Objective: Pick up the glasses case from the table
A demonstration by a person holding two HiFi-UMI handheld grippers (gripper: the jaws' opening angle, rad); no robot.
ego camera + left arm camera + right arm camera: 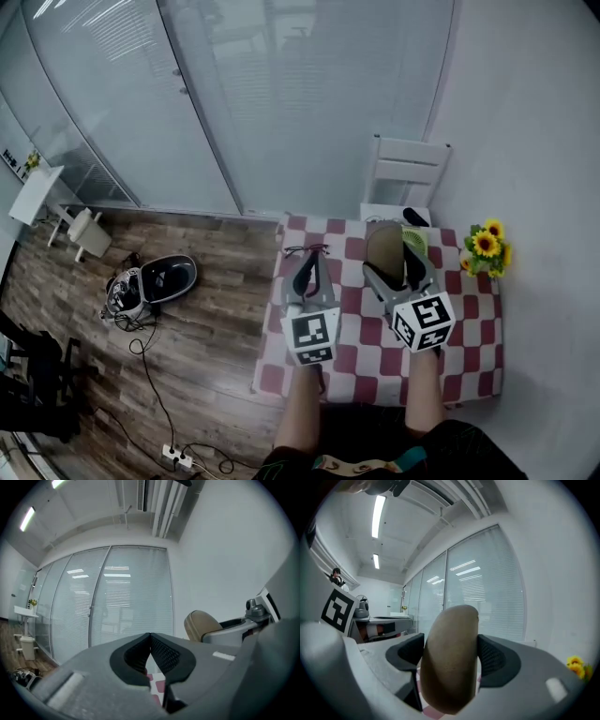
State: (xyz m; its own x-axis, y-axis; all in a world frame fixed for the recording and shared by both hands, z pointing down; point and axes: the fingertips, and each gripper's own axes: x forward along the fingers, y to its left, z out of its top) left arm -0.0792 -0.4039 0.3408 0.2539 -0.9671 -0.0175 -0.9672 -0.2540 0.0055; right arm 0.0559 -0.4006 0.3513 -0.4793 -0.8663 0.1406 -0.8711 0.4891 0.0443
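The right tongs (451, 654) are clamped on the tan glasses case (449, 667). In the right gripper view the rounded case stands on end between the two jaws, its sides pressed against the dark ribbed pads (496, 659), and its upper end rises past the jaw tips. From the head view the case sits at the far end of these tongs, over the middle of the red-and-white checked tabletop (471, 323). The left gripper view shows it held up off to the right of the left tongs, with bare wall behind it.

The left tongs (150, 637) are closed with nothing in them, their jaw tips meeting in a point. They are beside the right tongs and well clear of the case. Just beyond their tips a pair of glasses (306, 250) lies on the tabletop near its left edge.

A bunch of sunflowers (487, 246) stands at the right edge of the tabletop, and a white chair (405, 173) is against the far side.
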